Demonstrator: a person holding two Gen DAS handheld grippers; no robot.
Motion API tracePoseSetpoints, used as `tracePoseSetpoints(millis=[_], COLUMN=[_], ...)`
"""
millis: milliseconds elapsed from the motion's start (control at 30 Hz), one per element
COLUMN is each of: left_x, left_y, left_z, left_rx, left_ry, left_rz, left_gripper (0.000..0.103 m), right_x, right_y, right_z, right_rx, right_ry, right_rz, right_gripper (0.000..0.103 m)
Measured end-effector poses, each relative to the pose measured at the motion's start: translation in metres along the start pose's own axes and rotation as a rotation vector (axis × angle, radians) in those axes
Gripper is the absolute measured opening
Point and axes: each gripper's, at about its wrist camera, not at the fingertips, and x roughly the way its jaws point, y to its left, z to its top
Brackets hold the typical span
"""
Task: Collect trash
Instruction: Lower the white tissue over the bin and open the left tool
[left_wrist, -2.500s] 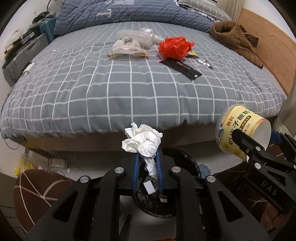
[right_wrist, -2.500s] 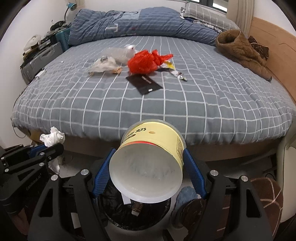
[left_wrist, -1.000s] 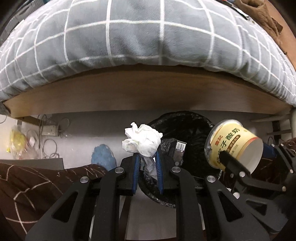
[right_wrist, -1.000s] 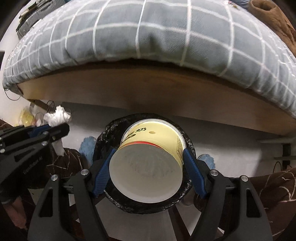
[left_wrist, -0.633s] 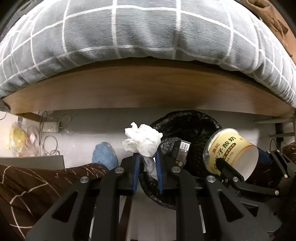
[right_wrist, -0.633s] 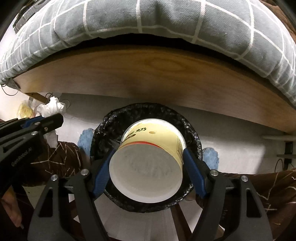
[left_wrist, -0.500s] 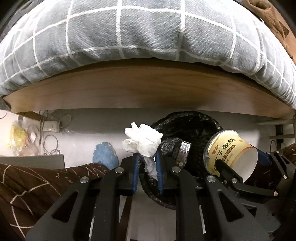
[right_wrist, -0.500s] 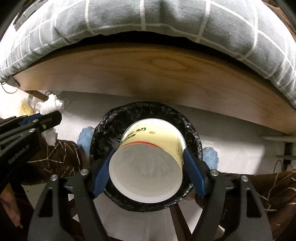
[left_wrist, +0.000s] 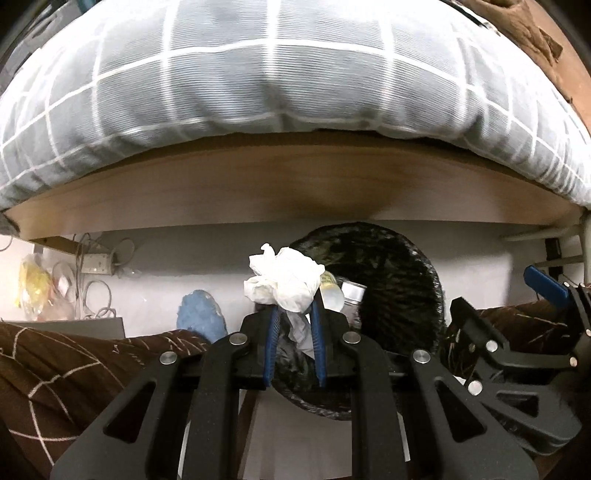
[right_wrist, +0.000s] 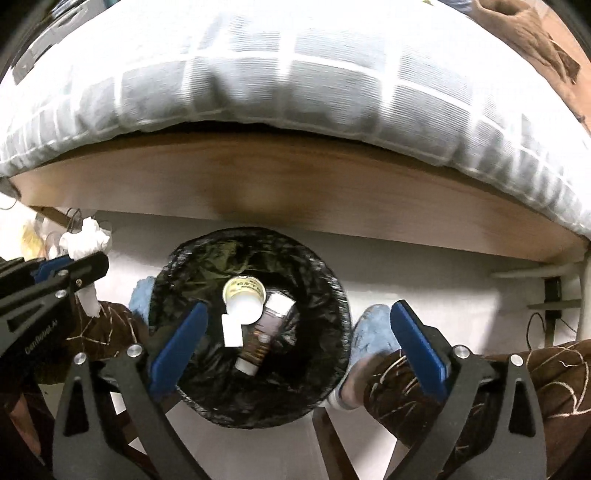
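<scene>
My left gripper (left_wrist: 293, 314) is shut on a crumpled white tissue (left_wrist: 284, 282), held just left of the black-lined trash bin (left_wrist: 406, 280). The tissue (right_wrist: 86, 236) and left gripper (right_wrist: 88, 264) also show at the left of the right wrist view. My right gripper (right_wrist: 299, 321) points down over the bin (right_wrist: 325, 280), its jaws opening wide with nothing between them. The yellow yogurt cup (right_wrist: 243, 295) lies inside the bin, beside a brown tube (right_wrist: 264, 332) and a white scrap (right_wrist: 232, 332).
The bed's wooden frame (right_wrist: 295, 184) and grey checked duvet (right_wrist: 295, 74) overhang just behind the bin. A person's blue slippers (right_wrist: 373, 336) and brown patterned trouser legs (right_wrist: 480, 376) flank the bin. A power strip and cables (left_wrist: 92, 266) lie under the bed at left.
The right gripper opened and the yogurt cup dropped out of it into the bin. The left gripper still holds the tissue, and has shifted slightly toward the bin.
</scene>
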Motion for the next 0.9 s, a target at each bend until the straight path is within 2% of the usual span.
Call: tracePoseSetpoints(millis=[367,633,900], left_x=[0.012,0.022,0.037], left_y=[-0.031,-0.051,-0.068], left_z=[0.003,-0.004,-0.011], left_rx=[0.030,0.040,0.061], left_ry=[0.023,0.043,0.081], left_rz=[-0.016,-0.035,-0.051], left_gripper=[0.016,0.016,0.016], right_x=[-0.002,0.003,0.008], right_y=[-0.047,-0.076,-0.086], right_z=[-0.010,-0.015,-0.017], right_rx=[0.077,0.141,0.175], right_ry=[-0.020,-0.011,0.007], right_rz=[-0.042,-0.036,-0.036], right_gripper=[0.095,0.095,0.095])
